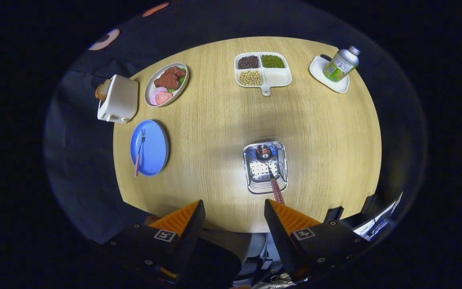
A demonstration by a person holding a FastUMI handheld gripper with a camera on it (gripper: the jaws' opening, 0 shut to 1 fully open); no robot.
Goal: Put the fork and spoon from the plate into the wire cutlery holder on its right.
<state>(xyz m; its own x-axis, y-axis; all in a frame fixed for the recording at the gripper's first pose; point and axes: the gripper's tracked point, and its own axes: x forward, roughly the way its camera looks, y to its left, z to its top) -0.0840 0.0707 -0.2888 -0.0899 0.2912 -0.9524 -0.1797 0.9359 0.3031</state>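
While I hang high over the round wooden table point(223, 120), my gripper point(234, 210) has its fingers spread wide apart with nothing between them, and I see the pale, fine-grained tabletop well below.

Just ahead of my fingers sits the wire cutlery holder point(265, 167), a shiny metal basket with a perforated floor. The spoon point(268, 168) is already inside it, bowl toward the far end, and its checked handle leans out over the near rim toward my right finger.

Well off to the left of the holder lies the blue plate point(150, 147), close to the table's edge. The fork point(139, 151) rests on it alone, tines pointing away from me, with a checked handle like the spoon's.

Beyond the plate stands a white toaster point(118, 99) with bread sticking out of its slot, right at the table's rim. Beside it is an oval dish point(166, 84) of meat slices and greens. Farther across sits a white divided tray point(263, 69) with dark, green and yellowish beans in three sections and something white in the fourth. At the far right a green-labelled can with a metal cap point(341, 63) stands on a small white dish point(329, 74).

Dark cloth surrounds the table on all sides.
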